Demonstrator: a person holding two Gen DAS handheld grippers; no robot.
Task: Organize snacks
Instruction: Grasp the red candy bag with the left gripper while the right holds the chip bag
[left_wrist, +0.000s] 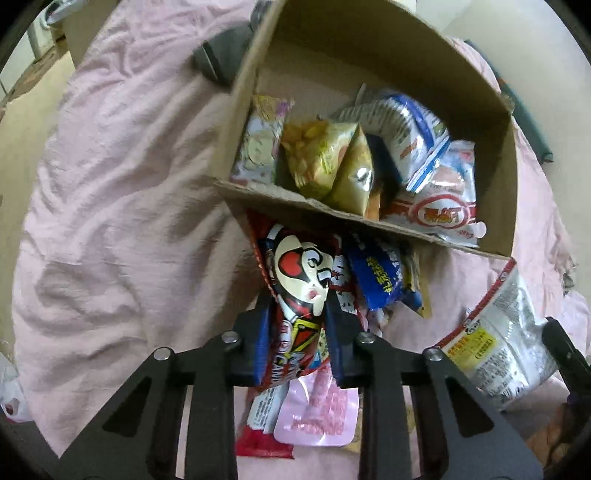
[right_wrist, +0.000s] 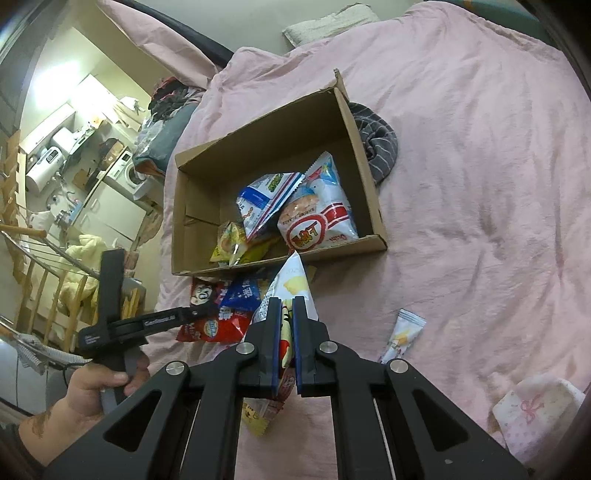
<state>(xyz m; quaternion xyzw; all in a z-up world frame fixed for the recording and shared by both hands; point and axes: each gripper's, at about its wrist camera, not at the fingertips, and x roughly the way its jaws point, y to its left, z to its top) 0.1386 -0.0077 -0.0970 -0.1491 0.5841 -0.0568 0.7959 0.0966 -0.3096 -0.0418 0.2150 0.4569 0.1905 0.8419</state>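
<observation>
left wrist view is showing the left tongs pinching a red snack packet with a cartoon face, the blue pads pressing in on both its sides. this packet is lying on the pink bedcover just ahead of the tongs, its far end tucked under the near wall of the cardboard box. a blue packet is lying just to the right of the gripped one, touching it, and a pale pink packet is sitting under the tongs. beyond the tongs, the box is holding a gold packet, a blue-and-white bag and a white bag with a red oval label.

in the right wrist view the right tongs are clamping a white chip bag, jaws drawn nearly together with the bag standing up between them, clear of the bedcover and just short of the box's near wall. to the left of these tongs a hand is squeezing the grip of the left tool. to the right, well apart, a small white sachet is lying on the bedcover, and a pink-patterned pouch is resting nearer the right edge.
</observation>
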